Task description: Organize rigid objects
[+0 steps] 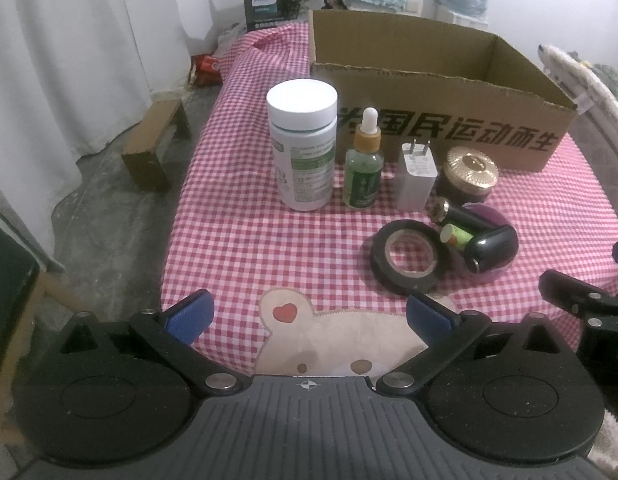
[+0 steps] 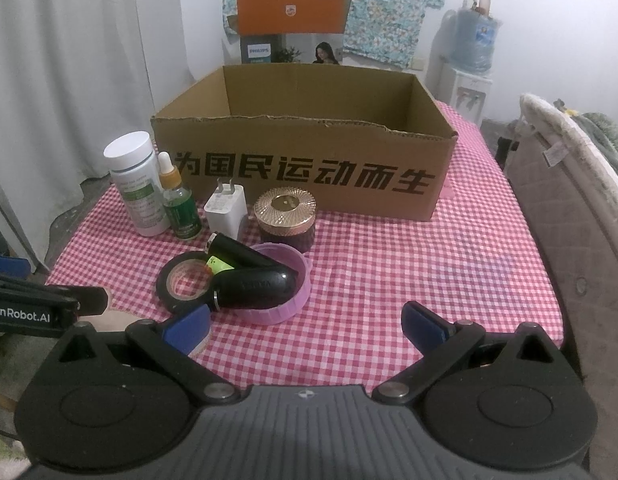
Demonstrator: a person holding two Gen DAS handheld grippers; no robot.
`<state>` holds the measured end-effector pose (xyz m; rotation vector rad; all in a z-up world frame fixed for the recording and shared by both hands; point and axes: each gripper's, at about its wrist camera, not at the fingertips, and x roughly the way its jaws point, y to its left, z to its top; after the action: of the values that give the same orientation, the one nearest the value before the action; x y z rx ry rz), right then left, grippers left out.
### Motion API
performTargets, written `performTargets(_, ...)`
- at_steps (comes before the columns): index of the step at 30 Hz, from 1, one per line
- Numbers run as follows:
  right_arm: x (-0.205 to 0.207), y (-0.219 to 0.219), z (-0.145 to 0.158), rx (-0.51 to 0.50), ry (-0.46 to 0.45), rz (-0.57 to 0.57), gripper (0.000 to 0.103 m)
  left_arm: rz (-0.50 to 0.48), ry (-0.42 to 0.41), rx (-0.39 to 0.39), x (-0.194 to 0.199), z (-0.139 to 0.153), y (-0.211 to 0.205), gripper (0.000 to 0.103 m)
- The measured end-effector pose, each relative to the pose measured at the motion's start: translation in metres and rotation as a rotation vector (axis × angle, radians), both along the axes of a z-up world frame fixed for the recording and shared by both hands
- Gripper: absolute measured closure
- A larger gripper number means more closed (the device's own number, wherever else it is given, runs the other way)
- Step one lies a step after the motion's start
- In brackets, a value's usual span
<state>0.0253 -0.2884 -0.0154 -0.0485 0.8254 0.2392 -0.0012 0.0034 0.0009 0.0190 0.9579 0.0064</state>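
Red-and-white checked cloth (image 2: 389, 272) with a stitched bear face covers the table under both my grippers. My left gripper (image 1: 309, 314) hovers with its blue-padded fingers spread apart and nothing between them; my right gripper (image 2: 305, 326) is likewise spread wide and holds nothing.

Ahead of both stands an open brown cardboard box (image 2: 309, 160), its long front wall printed in black with "为国民运动而生". Behind it a dark carton reads "PHILIPS" (image 2: 260, 51). The left tool's arm, seen beside my right one, carries "GenRobot.AI".

Just in front of the box, forward of my left gripper, four things stand upright in a row: a white-capped white pill bottle (image 1: 303, 144) with a green label too small to read, a green glass dropper bottle (image 1: 364, 168), a white plug charger (image 1: 416, 178) with prongs up, and a dark jar with a ribbed gold lid (image 1: 469, 174). Nearer me, ahead and left of my right gripper, a black tape roll (image 2: 185, 280) lies flat, touching a pink plastic lid (image 2: 285, 300). Across that lid lie a black oval device (image 2: 255, 284) and a black tube (image 2: 237, 254).
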Motion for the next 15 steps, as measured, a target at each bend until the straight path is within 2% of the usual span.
performTargets(15, 0.01, -0.002, -0.003, 0.018, -0.001, 0.01, 0.0, -0.037, 0.012, 0.018, 0.011, -0.006, -0.009, 0.0)
